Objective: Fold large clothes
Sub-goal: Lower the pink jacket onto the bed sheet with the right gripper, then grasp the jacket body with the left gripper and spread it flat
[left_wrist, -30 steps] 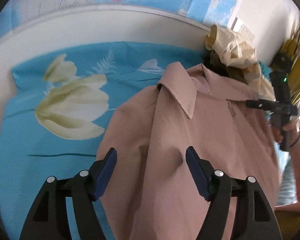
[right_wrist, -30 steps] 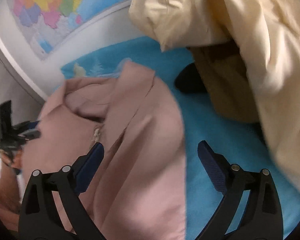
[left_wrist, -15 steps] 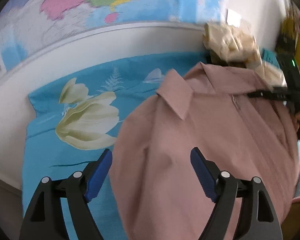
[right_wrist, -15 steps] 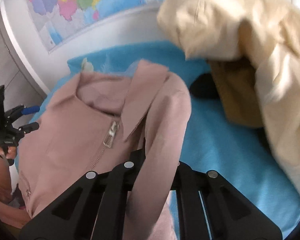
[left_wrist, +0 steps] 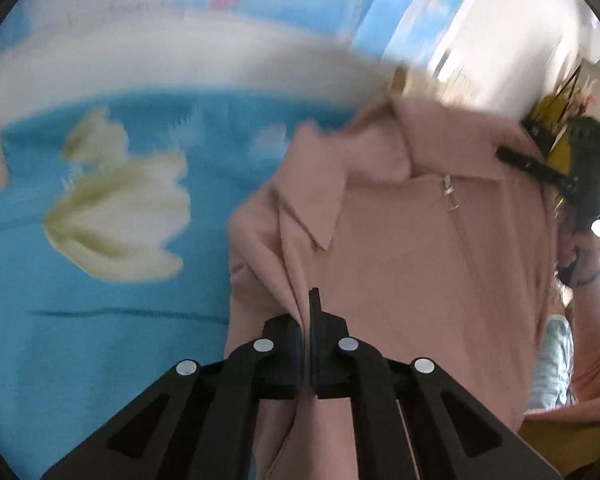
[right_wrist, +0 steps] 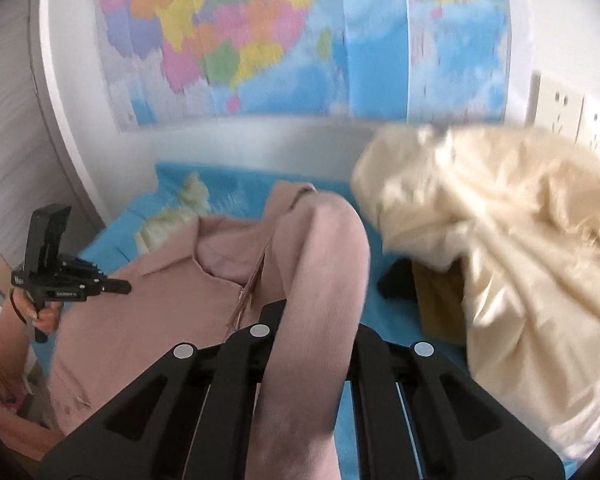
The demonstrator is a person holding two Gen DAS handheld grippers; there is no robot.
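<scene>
A dusty-pink zip jacket (left_wrist: 400,260) with a collar lies on a blue sheet (left_wrist: 100,320) printed with pale flowers. My left gripper (left_wrist: 306,320) has its jaws closing tight on a pinch of fabric at the jacket's left shoulder. In the right wrist view my right gripper (right_wrist: 308,320) is shut on the other shoulder of the jacket (right_wrist: 172,280), and the lifted cloth drapes over its fingers and hides the tips. Each gripper shows in the other's view, the right (left_wrist: 540,168) at the far shoulder and the left (right_wrist: 116,287) held by a hand.
A heap of cream clothing (right_wrist: 500,240) lies on the sheet right of the jacket, with a brown garment (right_wrist: 440,300) and a black item (right_wrist: 396,284) under its edge. A coloured map (right_wrist: 220,40) covers the wall behind; wall sockets (right_wrist: 572,116) sit at the right.
Both grippers have shut on the jacket, the right one first and the left one just now. The right gripper has risen, lifting its shoulder of the jacket off the sheet.
</scene>
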